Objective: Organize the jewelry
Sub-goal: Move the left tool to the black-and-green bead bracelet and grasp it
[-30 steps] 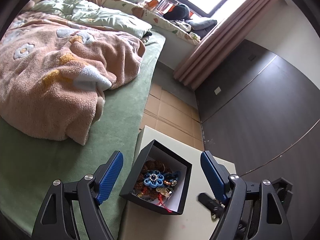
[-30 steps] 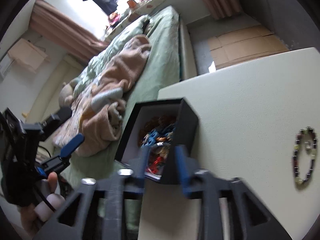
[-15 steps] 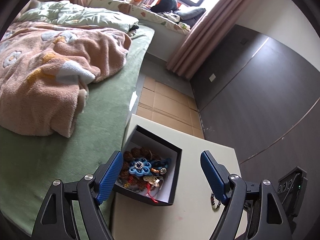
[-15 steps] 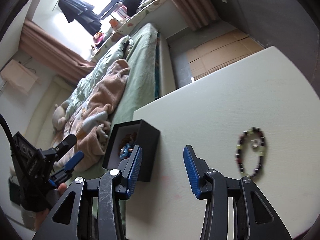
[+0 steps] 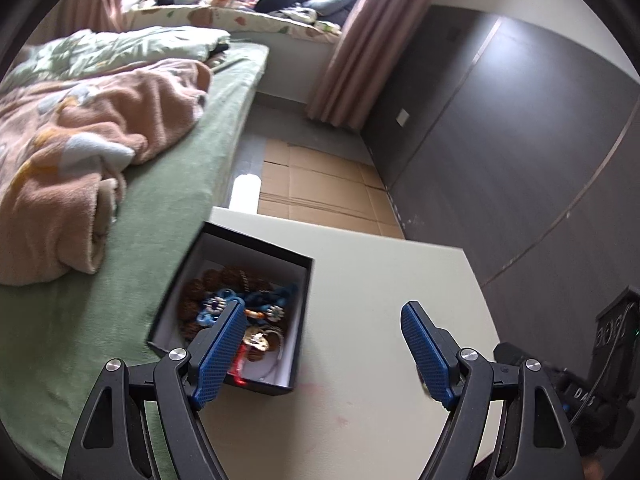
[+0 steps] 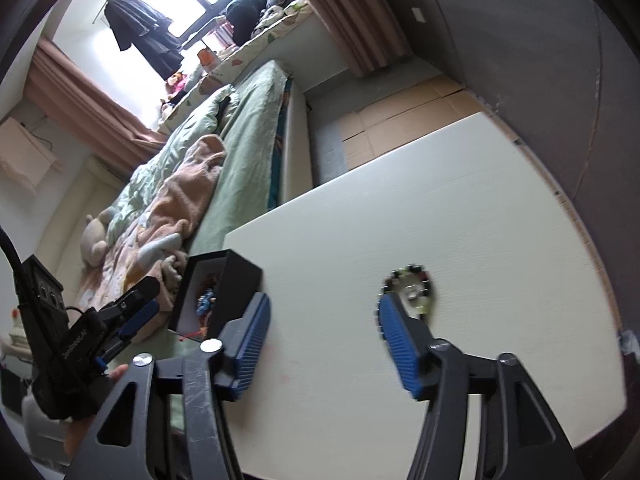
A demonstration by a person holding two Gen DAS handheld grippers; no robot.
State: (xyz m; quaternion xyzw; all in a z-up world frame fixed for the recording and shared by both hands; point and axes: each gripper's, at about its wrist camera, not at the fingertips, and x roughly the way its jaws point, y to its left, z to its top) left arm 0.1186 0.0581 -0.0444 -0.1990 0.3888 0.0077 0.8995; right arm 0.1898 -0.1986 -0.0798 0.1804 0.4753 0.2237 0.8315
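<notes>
A black jewelry box (image 5: 240, 296) with a white inside sits at the left edge of the pale table (image 5: 360, 360). It holds brown beads and blue flower pieces. It also shows in the right wrist view (image 6: 236, 280). My left gripper (image 5: 324, 354) is open and empty, over the table just right of the box. My right gripper (image 6: 320, 338) is open and empty above the table. A beaded bracelet (image 6: 412, 286) lies on the table (image 6: 440, 220) just beyond its right finger, partly hidden by it.
A bed with a green sheet (image 5: 160, 220) and a pink blanket (image 5: 80, 140) runs along the table's left side. A dark wall (image 5: 520, 140) stands to the right. Cardboard (image 5: 320, 188) covers the floor beyond the table.
My right gripper has opened, drawn back from the box and swung right toward the bracelet. My left gripper has shifted right, so the box now sits to its left.
</notes>
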